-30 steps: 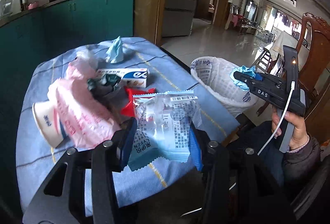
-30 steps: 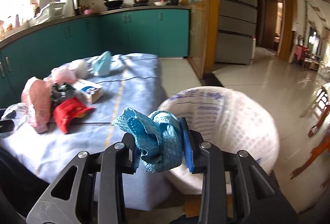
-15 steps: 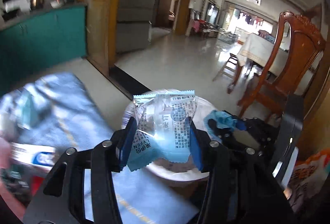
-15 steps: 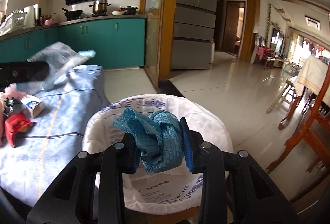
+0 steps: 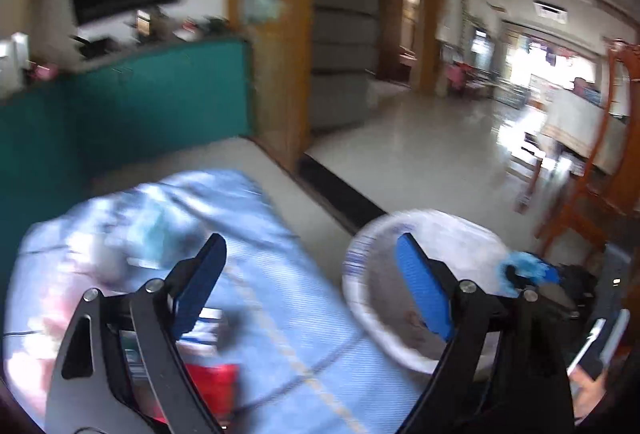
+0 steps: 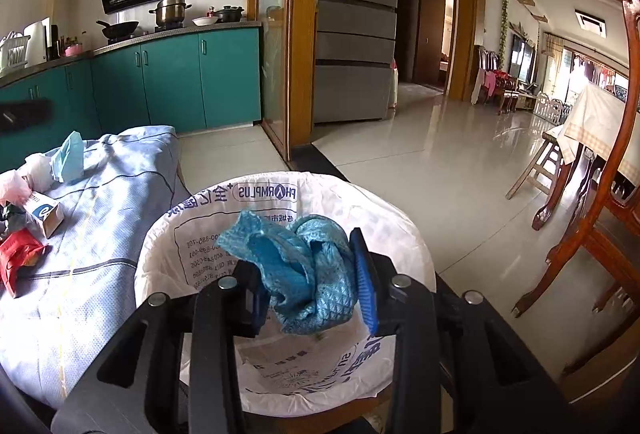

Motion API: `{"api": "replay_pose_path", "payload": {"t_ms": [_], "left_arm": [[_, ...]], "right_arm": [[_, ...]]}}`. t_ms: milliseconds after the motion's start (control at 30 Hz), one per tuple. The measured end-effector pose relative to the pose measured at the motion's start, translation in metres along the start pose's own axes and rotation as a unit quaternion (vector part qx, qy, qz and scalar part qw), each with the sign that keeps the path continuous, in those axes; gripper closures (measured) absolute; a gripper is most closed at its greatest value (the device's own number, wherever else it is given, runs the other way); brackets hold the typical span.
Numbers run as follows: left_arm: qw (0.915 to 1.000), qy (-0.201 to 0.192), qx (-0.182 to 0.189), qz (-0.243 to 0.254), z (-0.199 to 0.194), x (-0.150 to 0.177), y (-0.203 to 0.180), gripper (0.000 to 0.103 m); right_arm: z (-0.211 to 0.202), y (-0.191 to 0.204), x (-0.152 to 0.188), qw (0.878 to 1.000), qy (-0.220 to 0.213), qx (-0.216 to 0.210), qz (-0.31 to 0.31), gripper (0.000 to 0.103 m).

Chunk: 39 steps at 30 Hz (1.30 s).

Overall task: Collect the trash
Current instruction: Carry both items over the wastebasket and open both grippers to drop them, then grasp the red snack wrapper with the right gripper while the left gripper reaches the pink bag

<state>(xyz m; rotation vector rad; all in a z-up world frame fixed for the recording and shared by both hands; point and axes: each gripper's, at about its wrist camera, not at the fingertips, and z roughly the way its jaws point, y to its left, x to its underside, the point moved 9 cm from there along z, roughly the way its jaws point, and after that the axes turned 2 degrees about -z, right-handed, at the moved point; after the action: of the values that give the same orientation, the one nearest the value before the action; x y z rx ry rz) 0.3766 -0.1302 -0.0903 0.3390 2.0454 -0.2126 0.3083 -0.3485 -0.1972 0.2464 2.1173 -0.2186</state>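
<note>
Over the left half of the blue tablecloth (image 6: 100,234) the rest of the trash still waits: a pale blue crumpled tissue (image 6: 69,157) near the far edge, a pink plastic bag (image 6: 12,186) and a small white carton (image 6: 44,214) at the left edge, a red wrapper (image 6: 18,258) nearer the front. The left gripper (image 5: 310,286) hangs above the front edge of the cloth with its jaws spread wide and nothing between them; they have just been opening, and the clear wrapper they pinched a moment ago is gone from view. Its picture is smeared, so I cannot tell where that wrapper lies.

To the right, just off the table's corner, stands the white-lined bin (image 6: 416,254). The right gripper (image 6: 308,286) hovers over its mouth with the crumpled blue cloth (image 6: 304,274) between the pads; the jaws have begun to part, but the wad looks lodged there. To finish well, I would open fully while centred over the liner, since soft cloth may cling to a pad and fall on the rim.

Beyond are teal kitchen cabinets (image 6: 172,82), a steel fridge (image 6: 356,34), a glossy tiled floor (image 6: 440,170) and a wooden chair (image 6: 592,226) at far right.
</note>
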Motion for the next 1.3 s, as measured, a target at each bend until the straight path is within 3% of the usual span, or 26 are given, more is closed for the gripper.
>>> {"api": "replay_pose_path", "payload": {"t_ms": [67, 133, 167, 267, 400, 500, 600, 700, 833, 1167, 1233, 1300], "left_arm": [[0.9979, -0.022, -0.06, -0.011, -0.017, -0.004, 0.034, 0.015], [0.9938, -0.035, -0.101, -0.029, -0.033, -0.003, 0.067, 0.014], [0.9915, -0.036, -0.119, -0.04, -0.041, 0.0, 0.083, 0.014], [0.9832, -0.032, -0.165, -0.071, -0.063, 0.015, 0.132, 0.013], [0.969, 0.004, -0.215, -0.121, -0.078, 0.039, 0.193, 0.013], [0.9594, 0.032, -0.222, -0.172, -0.087, 0.058, 0.227, 0.013], [0.9532, 0.048, -0.224, -0.198, -0.098, 0.075, 0.247, 0.013], [0.9508, 0.058, -0.227, -0.202, -0.102, 0.089, 0.268, 0.013], [0.953, 0.071, -0.204, -0.213, -0.101, 0.108, 0.269, 0.013], [0.9641, 0.078, -0.172, -0.187, -0.091, 0.105, 0.244, 0.013], [0.9648, 0.079, -0.17, -0.184, -0.089, 0.105, 0.241, 0.013], [0.9648, 0.08, -0.171, -0.183, -0.089, 0.105, 0.24, 0.013]], "right_arm": [[0.0, 0.0, -0.001, 1.0, 0.003, 0.008, -0.003, 0.053], [-0.001, 0.002, -0.003, 1.0, 0.002, 0.009, 0.0, 0.036], [-0.003, 0.006, -0.005, 1.0, -0.002, 0.003, 0.003, 0.033], [-0.009, 0.03, -0.015, 1.0, -0.008, -0.029, -0.003, 0.031], [-0.019, 0.108, -0.021, 0.988, 0.004, -0.144, -0.048, 0.031], [-0.03, 0.184, -0.01, 0.965, 0.032, -0.242, -0.096, 0.031], [-0.036, 0.247, 0.004, 0.944, 0.056, -0.297, -0.136, 0.031], [-0.026, 0.29, 0.015, 0.936, 0.077, -0.3, -0.169, 0.031], [-0.018, 0.325, 0.03, 0.927, 0.107, -0.309, -0.183, 0.031], [-0.023, 0.348, 0.026, 0.923, 0.088, -0.305, -0.219, 0.031], [-0.019, 0.352, 0.022, 0.923, 0.084, -0.298, -0.23, 0.021], [-0.017, 0.357, 0.02, 0.92, 0.086, -0.302, -0.235, 0.02]]}}
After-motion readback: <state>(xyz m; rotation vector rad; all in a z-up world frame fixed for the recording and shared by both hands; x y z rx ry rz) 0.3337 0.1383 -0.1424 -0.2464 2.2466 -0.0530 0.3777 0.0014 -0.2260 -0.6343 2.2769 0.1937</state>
